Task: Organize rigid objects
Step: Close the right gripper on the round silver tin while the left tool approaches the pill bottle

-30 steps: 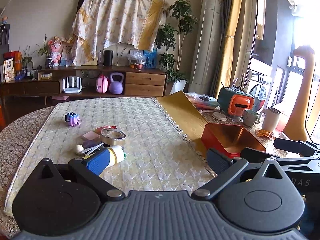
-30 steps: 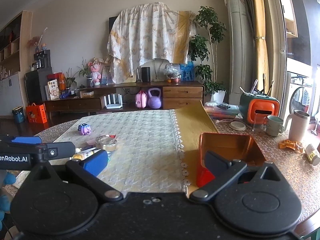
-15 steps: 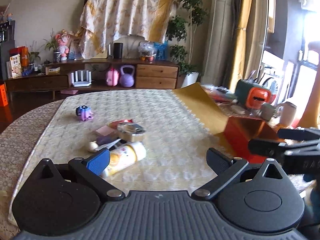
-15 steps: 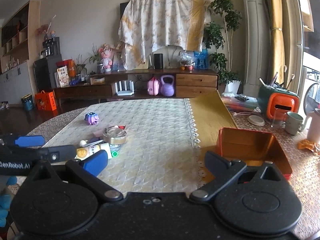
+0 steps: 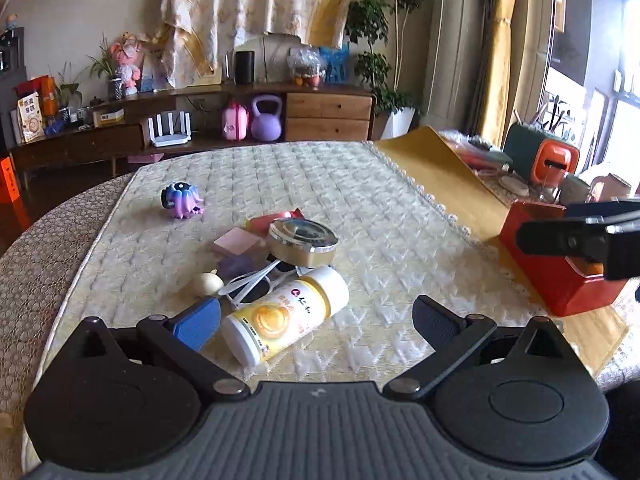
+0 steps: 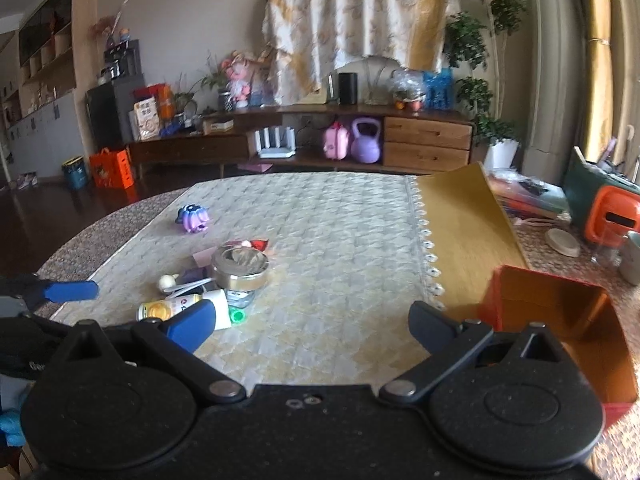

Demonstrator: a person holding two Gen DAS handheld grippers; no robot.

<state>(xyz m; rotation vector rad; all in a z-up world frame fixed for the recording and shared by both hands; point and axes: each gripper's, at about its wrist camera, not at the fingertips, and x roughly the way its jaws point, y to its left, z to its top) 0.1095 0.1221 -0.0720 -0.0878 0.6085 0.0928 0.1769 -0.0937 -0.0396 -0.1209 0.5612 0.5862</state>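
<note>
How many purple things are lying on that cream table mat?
2: a purple octopus-like toy alone toward the mat's far left, and a small purple block in the pile beside the round tin. More may hide underneath.

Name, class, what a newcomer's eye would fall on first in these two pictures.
First, the jumble of small things mid-cloth: a yellow bottle on its side, a round metal tin behind it. Next, the open orange box at the cloth's right edge. A purple toy sits alone, farther back left.
</note>
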